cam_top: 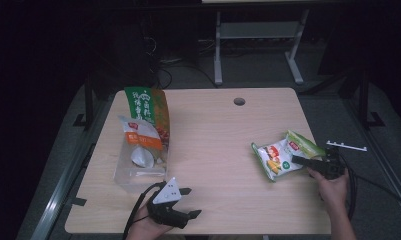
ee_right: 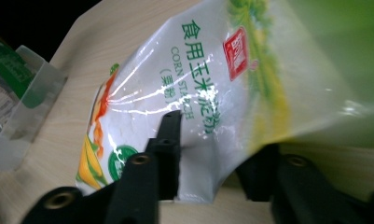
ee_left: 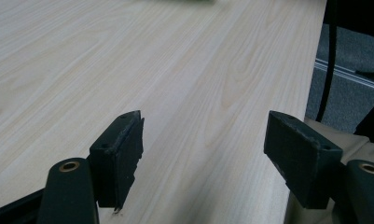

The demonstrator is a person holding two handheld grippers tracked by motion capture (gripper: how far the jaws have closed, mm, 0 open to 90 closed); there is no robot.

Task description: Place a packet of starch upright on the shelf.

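Risk at this stage lies in the thin hold on the starch bag [cam_top: 280,157]: the right claw [cam_top: 308,162] bites 1 edge of a slick, soft pouch, so a lift could let the film slide out between the pads, or the loose contents could sag to the far end and swing the bag. A second hazard, judged from the layout, is the bag dragging flat across the surface [cam_top: 223,145] instead of rising, since most of it lies on the wood. Any carry toward the left side would also pass near the clear bag [cam_top: 138,160], which already holds packets and leans against the tall green and orange pouch [cam_top: 150,112]; a careless drop there could tip both.

Right claw: in the right gripper view its 2 black jaws stand narrow and press the edge of the starch bag [ee_right: 184,107], 1 jaw lying over the printed face and the other behind the fold; it is grasping the bag. The bag rests at the right side of the surface, just in front of the right hand [cam_top: 333,187], well apart from the clear bag at the left.

Left claw [cam_top: 190,202]: jaws wide apart, released, with nothing between them; the left gripper view shows bare wood [ee_left: 175,70] between the 2 pads. It sits low at the near left edge of the surface, close to the clear bag but not touching it.
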